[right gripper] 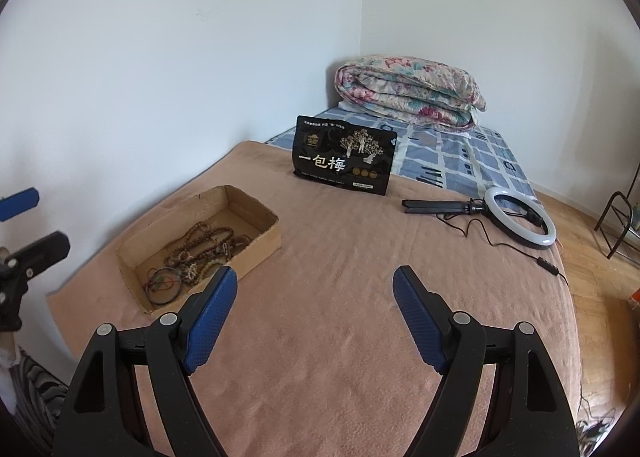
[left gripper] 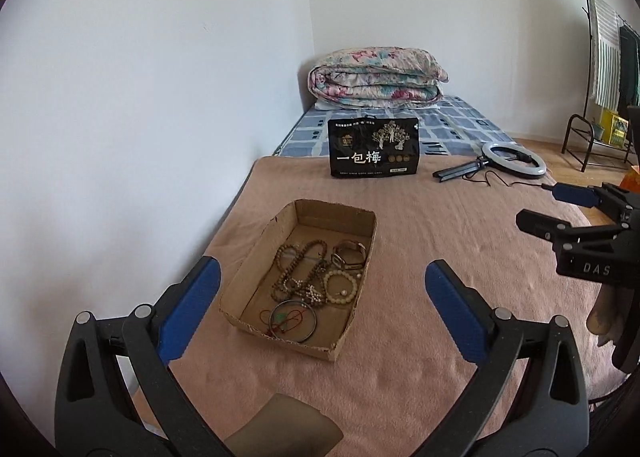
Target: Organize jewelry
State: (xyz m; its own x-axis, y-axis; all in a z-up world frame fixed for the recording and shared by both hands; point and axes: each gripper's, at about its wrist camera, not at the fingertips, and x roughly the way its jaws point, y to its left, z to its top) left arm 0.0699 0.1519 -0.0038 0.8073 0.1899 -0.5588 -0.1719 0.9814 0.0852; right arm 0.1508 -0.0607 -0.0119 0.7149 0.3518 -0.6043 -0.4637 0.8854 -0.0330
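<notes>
Both the left tongs (left gripper: 322, 287) and right tongs (right gripper: 315, 289) gape wide, holding nothing, above the pink blanket (right gripper: 360, 257). Jewelry (left gripper: 316, 273) lies tangled in the cardboard tray (left gripper: 362, 257); beyond stand a black snack bag (right gripper: 346, 155) and ring light (right gripper: 520, 221).

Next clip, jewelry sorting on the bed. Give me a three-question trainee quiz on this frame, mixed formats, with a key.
1. True or false: the left gripper and the right gripper both have their fingers spread with nothing between them.
2. Multiple choice: where does the jewelry lie? A) scattered on the pink blanket B) inside the cardboard box C) on the black pouch
3. Fill in: on the blanket beyond the box, to the right of the standing black pouch, lies a white ____ on a folded tripod.

Key: 1 true; 2 B; 3 ring light
</notes>
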